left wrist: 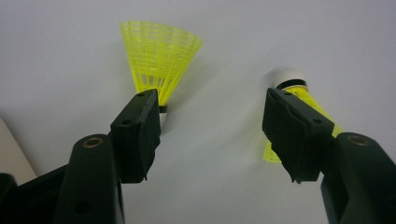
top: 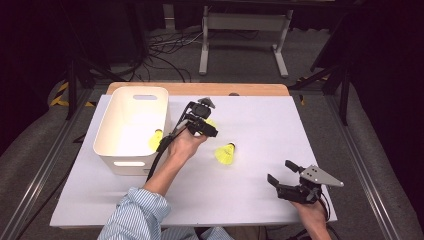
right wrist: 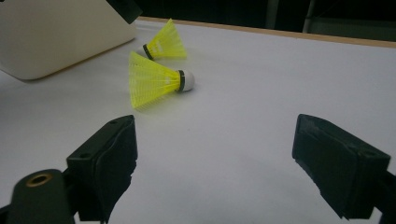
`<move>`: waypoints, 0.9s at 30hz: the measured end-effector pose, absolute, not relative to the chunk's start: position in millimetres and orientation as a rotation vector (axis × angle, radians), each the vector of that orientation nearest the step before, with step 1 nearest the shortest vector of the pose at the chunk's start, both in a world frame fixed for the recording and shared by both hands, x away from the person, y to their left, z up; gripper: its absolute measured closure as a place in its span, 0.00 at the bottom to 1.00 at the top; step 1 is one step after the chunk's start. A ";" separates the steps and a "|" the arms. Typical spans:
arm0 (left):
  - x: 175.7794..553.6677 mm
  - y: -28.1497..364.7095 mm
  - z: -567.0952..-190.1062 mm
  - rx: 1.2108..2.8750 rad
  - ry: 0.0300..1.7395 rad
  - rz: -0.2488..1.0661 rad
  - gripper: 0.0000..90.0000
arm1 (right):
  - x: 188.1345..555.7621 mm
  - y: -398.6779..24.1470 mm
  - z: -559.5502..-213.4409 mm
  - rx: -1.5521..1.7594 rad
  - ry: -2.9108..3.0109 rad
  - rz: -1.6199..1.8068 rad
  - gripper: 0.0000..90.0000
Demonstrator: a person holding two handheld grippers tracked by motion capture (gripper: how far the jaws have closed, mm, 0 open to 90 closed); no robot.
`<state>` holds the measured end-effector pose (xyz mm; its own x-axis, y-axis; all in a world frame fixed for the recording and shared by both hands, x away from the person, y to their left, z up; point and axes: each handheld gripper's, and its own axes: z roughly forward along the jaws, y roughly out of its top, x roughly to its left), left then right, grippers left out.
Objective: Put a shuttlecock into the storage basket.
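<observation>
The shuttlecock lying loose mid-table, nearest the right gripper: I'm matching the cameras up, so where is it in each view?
High view: the loose shuttlecock lies near the table's centre.
Left gripper view: at the right, partly behind the jaw on that side, white cork up.
Right gripper view: upper left of centre, cork to the right.
Shared landmark: the white basket, left of it in the high and right gripper views.

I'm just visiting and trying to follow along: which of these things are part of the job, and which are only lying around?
Part of the job, as far as I can judge:
left gripper, jaws open
yellow shuttlecocks on the table
shuttlecock in the bin
white bin

Just there:
right gripper, open, resting aside
white table
cables on the floor
</observation>
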<state>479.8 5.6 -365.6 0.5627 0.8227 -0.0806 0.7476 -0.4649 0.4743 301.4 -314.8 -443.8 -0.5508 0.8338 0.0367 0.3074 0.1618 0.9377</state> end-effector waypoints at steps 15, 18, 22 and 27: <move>493.4 12.2 -375.7 2.353 1.332 0.249 0.41 | 301.6 -312.3 -444.2 1.067 1.957 1.386 0.16; 496.0 15.6 -375.8 2.352 1.331 0.247 0.40 | 302.3 -312.9 -444.4 1.077 1.954 1.387 0.16; 500.6 16.4 -379.9 2.343 1.357 0.234 0.40 | 302.4 -311.6 -444.4 1.068 1.961 1.386 0.16; 506.6 15.6 -386.8 2.353 1.369 0.217 0.40 | 302.7 -312.1 -444.6 1.069 1.961 1.386 0.16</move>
